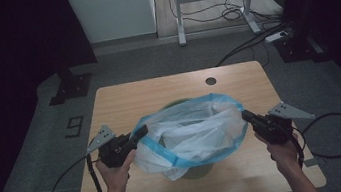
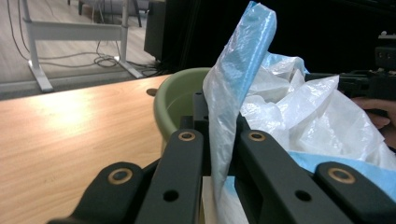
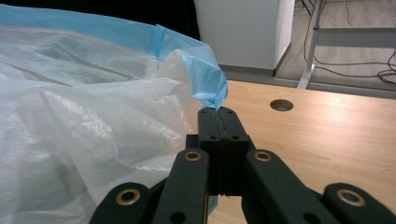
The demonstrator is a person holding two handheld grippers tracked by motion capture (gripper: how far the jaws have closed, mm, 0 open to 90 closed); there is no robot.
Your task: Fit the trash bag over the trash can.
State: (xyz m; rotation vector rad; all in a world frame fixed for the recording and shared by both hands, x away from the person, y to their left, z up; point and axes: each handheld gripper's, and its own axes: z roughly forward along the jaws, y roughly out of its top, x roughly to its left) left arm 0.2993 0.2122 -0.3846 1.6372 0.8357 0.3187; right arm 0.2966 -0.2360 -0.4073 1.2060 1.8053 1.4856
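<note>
You've got the table (image 1: 123, 100) under everything, and the big thing on it is the bag (image 1: 191, 133), a clear liner with a blue rim band, draped over the green bin (image 2: 180, 100) and stretched between your two tools. The bin sits right ahead of the left gripper (image 1: 139, 132) and off to the left of the right gripper (image 1: 246, 114).

Left gripper's jaws are clamped tight on the blue rim, with the plastic running up between them in the left gripper view. Right gripper (image 3: 218, 114) is pinched closed too, with the blue edge caught at its tips on the opposite side of the opening.

My take on doing this well: keep both pinches firm and pull apart evenly so the mouth stays wide, then bring the rim down over the bin's lip on both sides together. If you yank one side harder, I'd guess the thin film slips out or the bin tips.

Writing-wise, there's a "9" marked on the floor (image 1: 75, 125) off beyond your left gripper. No brand or label readable on the bag or bin.
</note>
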